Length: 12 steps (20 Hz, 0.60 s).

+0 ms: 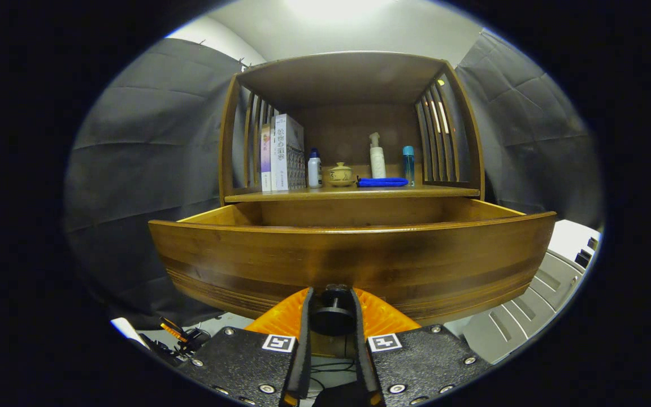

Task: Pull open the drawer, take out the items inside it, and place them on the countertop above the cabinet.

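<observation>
Dark and round, the drawer's knob [332, 314] sits squeezed between the two fingers of the claw [331, 310], which is clenched on it from both sides, a finger against each flank. The knob's stem points straight back along the fingers, toward the onlooker's side. Just beyond the fingers stands the drawer [354, 263], a brown wooden one, pulled well out of the cabinet [351, 79]. Its front panel runs crosswise to the claw, long axis side to side, and its side walls lead back into the cabinet. What lies inside the drawer cannot be seen over the front panel.

Above the drawer is the desk [354, 194], the cabinet's flat wooden top under a slatted hutch. On it, from one end to the other, stand upright books [283, 152], a small white bottle with a blue cap [314, 169], a squat tan pot with a lid [340, 174], a flat blue thing [382, 182] lying lengthwise along the desk's front edge, a tall white pump bottle [377, 156] behind it, and a slim blue bottle [408, 164].
</observation>
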{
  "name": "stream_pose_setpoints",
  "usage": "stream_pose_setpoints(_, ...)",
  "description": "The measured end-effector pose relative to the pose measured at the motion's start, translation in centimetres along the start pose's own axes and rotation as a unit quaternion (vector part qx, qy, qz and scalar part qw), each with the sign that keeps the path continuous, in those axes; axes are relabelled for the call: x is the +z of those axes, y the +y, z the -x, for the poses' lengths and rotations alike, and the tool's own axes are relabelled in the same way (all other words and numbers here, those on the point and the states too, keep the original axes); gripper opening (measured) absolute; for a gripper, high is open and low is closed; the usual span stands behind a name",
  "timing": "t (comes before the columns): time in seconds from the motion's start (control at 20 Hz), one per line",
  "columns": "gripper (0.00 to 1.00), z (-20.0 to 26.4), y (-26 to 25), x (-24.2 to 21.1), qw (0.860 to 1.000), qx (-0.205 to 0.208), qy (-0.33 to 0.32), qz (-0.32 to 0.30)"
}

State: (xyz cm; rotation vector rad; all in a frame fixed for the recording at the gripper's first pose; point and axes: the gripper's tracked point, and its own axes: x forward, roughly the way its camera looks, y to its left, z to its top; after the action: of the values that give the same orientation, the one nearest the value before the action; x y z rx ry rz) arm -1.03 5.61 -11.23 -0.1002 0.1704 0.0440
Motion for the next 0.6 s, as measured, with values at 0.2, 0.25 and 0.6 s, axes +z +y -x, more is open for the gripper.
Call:
stream_pose_setpoints(0.2, 0.37, 0.2, 0.3, -0.2, 1.000, 0.006, -0.002, 0.012)
stream_pose_setpoints(0.25, 0.41, 0.3, 0.4, -0.3, 1.000, 0.008, 0.000, 0.016)
stream_pose_setpoints(0.6, 0.94, 1.9, 1.3, 4.4, 0.997, 0.032, -0.063, 0.036)
